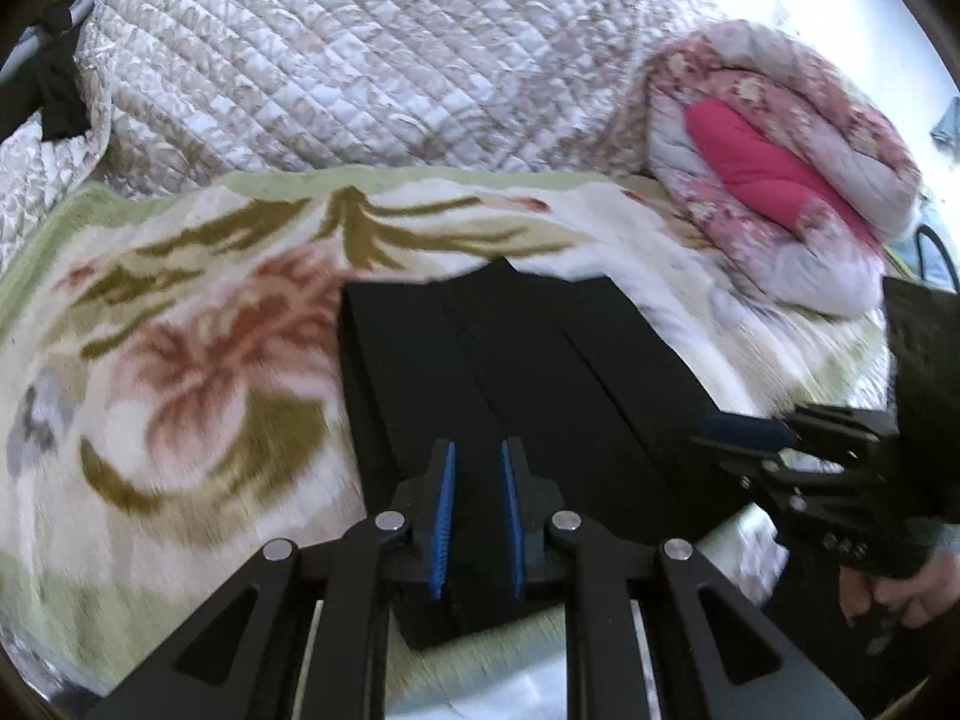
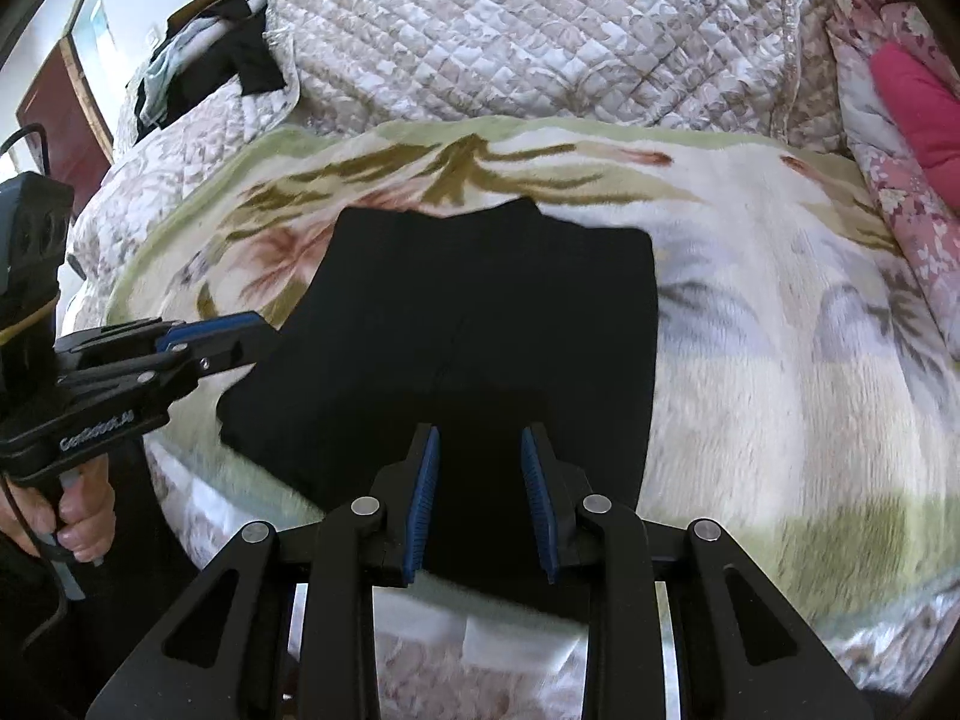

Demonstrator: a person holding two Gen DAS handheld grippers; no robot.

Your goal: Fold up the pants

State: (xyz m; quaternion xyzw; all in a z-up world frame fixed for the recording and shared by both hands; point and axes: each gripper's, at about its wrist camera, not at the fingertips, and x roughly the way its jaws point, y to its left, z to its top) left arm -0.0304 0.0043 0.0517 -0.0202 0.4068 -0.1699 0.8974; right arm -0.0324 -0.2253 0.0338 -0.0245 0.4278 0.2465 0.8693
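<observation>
Black pants (image 1: pixel 516 372) lie folded flat in a rough rectangle on a floral fleece blanket (image 1: pixel 180 330). They also show in the right wrist view (image 2: pixel 468 312). My left gripper (image 1: pixel 478 450) hovers over the pants' near edge, jaws a little apart with nothing between them. It shows from the side in the right wrist view (image 2: pixel 252 324), at the pants' left edge. My right gripper (image 2: pixel 480 438) is open and empty above the near part of the pants. In the left wrist view it (image 1: pixel 714 432) sits at the pants' right edge.
A quilted beige bedspread (image 1: pixel 360 60) is heaped behind the blanket (image 2: pixel 780 330). A rolled pink floral duvet (image 1: pixel 780 180) lies at the right. Dark clothes (image 2: pixel 240 60) hang at the far left. The bed's front edge is just below the grippers.
</observation>
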